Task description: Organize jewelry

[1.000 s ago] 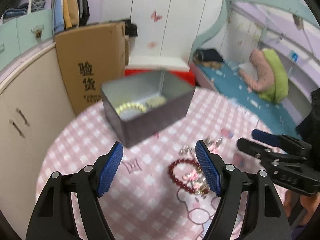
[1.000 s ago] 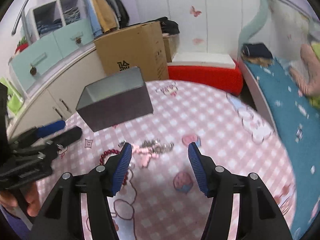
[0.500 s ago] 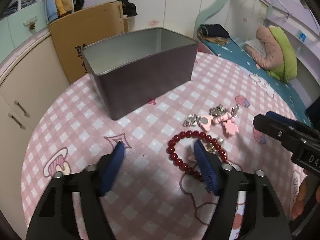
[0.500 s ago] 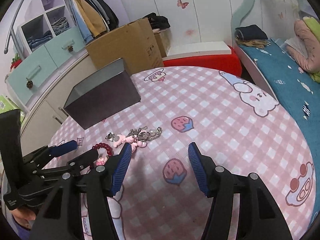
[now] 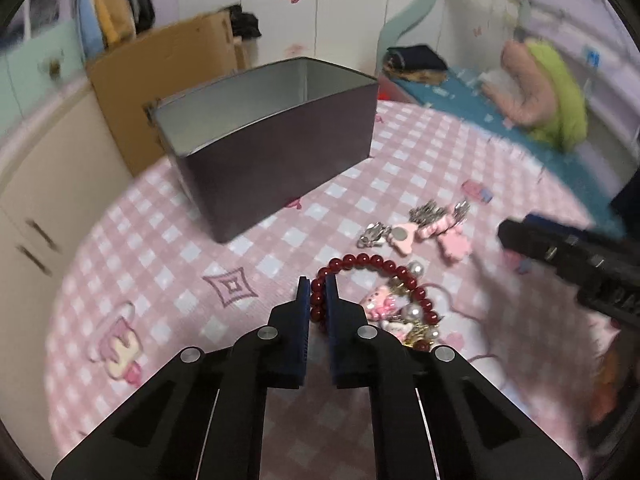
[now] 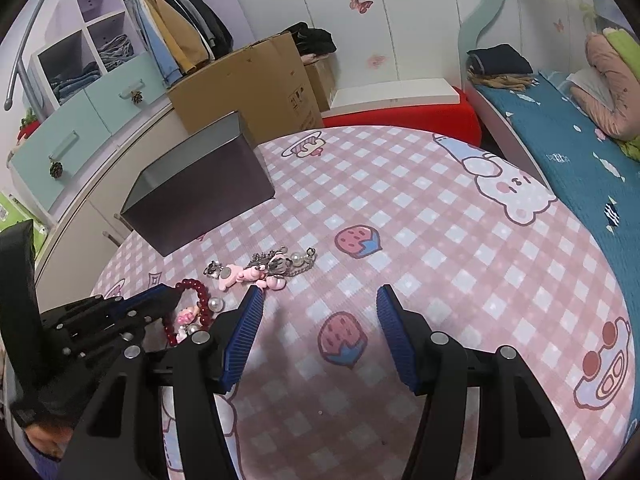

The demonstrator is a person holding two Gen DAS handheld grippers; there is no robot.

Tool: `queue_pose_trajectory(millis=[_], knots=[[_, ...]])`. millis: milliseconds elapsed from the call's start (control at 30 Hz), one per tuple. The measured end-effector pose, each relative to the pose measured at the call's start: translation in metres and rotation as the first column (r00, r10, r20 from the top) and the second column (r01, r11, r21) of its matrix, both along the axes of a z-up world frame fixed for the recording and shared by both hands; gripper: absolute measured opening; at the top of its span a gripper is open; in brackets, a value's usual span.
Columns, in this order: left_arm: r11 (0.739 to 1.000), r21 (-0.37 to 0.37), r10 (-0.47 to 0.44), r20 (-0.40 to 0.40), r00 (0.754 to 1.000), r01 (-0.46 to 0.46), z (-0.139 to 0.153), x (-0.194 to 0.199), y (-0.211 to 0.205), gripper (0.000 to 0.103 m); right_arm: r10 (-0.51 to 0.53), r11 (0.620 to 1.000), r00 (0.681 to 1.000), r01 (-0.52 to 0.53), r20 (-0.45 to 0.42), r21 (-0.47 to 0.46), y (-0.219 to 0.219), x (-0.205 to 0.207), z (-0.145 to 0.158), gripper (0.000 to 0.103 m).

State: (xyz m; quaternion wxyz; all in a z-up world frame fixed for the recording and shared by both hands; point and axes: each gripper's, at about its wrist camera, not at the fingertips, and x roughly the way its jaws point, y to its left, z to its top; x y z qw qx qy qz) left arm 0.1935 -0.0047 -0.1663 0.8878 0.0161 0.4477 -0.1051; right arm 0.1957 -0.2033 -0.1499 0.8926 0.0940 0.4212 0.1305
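My left gripper is shut on the near edge of a dark red bead bracelet that lies on the pink checked tablecloth. The bracelet also shows in the right wrist view, with the left gripper on it. Pink charms with silver chains lie just beyond the bracelet and also show in the right wrist view. A dark open metal box stands behind; its contents are hidden. My right gripper is open and empty above the cloth, right of the jewelry.
A cardboard box and a red bench stand behind the round table. White cabinets are at the left, a bed with blue cover at the right. The right gripper also shows in the left wrist view.
My left gripper came down and forward and closed on the red bracelet. The right gripper stayed open and shifted only slightly.
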Motion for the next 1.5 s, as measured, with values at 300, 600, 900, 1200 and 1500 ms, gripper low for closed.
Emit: queue_pose_trajectory(millis=[300,600,900,1200,1500], knots=[[0.975,-0.22,-0.004,0.058,0.998,0.017,0.031,-0.015,0.029,0.008,0.01,0.997,1.0,-0.01,0.002,-0.076,0.01,-0.001,-0.001,0.058],[0.962,-0.273,0.0,0.1,0.995,0.027,0.055,-0.042,0.054,0.008,0.09,0.975,0.996,-0.088,0.003,-0.203,0.044,-0.002,-0.004,0.058],[0.961,-0.273,0.004,0.115,0.993,0.028,0.064,-0.053,0.07,0.008,0.148,0.962,0.989,-0.149,-0.022,-0.227,0.072,0.007,-0.003,0.032],[0.959,-0.282,-0.004,0.095,0.995,0.031,0.057,-0.05,0.072,0.008,0.138,0.964,0.99,-0.143,-0.04,-0.224,0.075,0.016,-0.007,0.013],[0.95,-0.302,-0.041,0.118,0.992,0.076,0.076,-0.048,0.067,0.008,0.145,0.977,0.989,-0.142,0.007,-0.16,0.056,-0.004,0.023,0.008]])
